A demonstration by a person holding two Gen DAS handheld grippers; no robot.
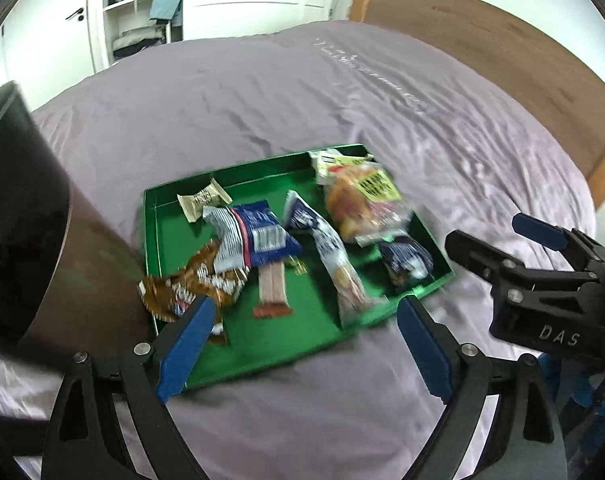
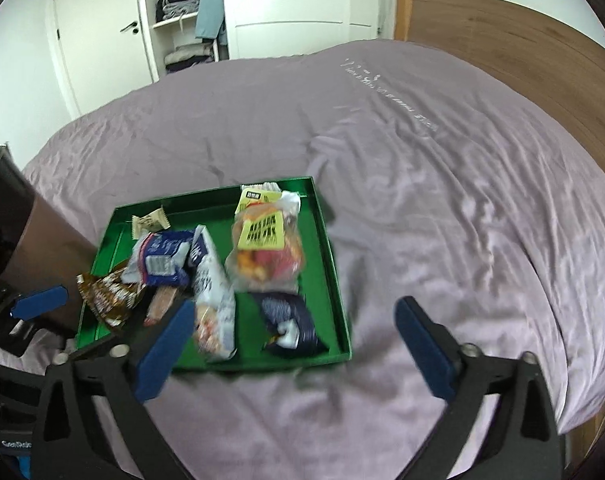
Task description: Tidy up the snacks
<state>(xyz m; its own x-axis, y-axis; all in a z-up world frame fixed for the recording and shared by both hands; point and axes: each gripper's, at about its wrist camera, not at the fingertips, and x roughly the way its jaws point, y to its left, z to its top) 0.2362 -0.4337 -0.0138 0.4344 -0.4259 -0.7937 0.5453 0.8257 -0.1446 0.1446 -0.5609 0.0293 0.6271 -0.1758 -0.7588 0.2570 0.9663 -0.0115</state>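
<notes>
Both my left gripper [image 1: 304, 344] and right gripper [image 2: 296, 350] are wide open, empty. The snacks [image 1: 262, 236] lie in the green tray [image 1: 230, 172] mid-frame; the brown wrapper [image 1: 182, 284] overhangs its rim and may slip out.

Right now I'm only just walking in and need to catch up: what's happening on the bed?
A person holds two grippers over a green tray of snack packets on a purple bedspread. Both the left gripper and the right gripper are open and hold nothing. The packets, among them a yellow-labelled clear bag and a brown wrapper overhanging the tray's edge, lie jumbled. Sorting looks barely begun.
</notes>
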